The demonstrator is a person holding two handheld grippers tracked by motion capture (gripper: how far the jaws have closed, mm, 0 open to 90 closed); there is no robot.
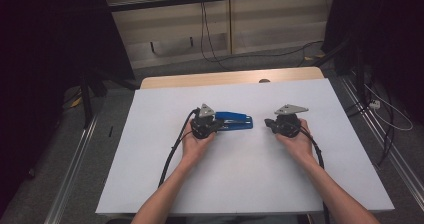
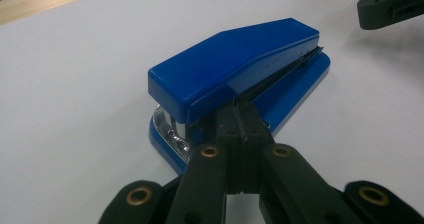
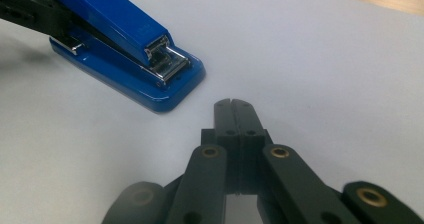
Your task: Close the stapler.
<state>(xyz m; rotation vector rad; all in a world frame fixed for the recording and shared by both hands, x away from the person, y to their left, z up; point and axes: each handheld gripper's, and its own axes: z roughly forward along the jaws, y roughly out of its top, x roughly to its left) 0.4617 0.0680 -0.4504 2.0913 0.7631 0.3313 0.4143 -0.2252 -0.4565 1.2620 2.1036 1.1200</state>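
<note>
1. A blue stapler (image 1: 234, 121) lies flat near the middle of the white surface (image 1: 150, 174), its long side running left to right in the high view.
2. The left claw (image 1: 216, 123) sits at the stapler's left end. In the left gripper view its jaws are pressed together, with nothing between them, and the tips (image 2: 242, 120) rest against the stapler (image 2: 240, 69) on its side, low under the top arm, close to the hinge end.
3. The right claw (image 1: 268, 123) is to the right of the stapler, near it but apart, pointing towards it. In the right gripper view its jaws are together and hold nothing, the tips (image 3: 233, 106) low over bare surface (image 3: 320, 64), just short of the stapler's front end (image 3: 165, 59).
4. That front end shows the metal staple channel and a rounded blue base.
5. There is a faint embossed mark on the side of the stapler's top arm in the right gripper view, too small to read. No other writing or label can be made out.
6. Each hand (image 1: 196, 145) grips its gripper from behind; the right hand (image 1: 300, 140) is well apart from the left.
</note>
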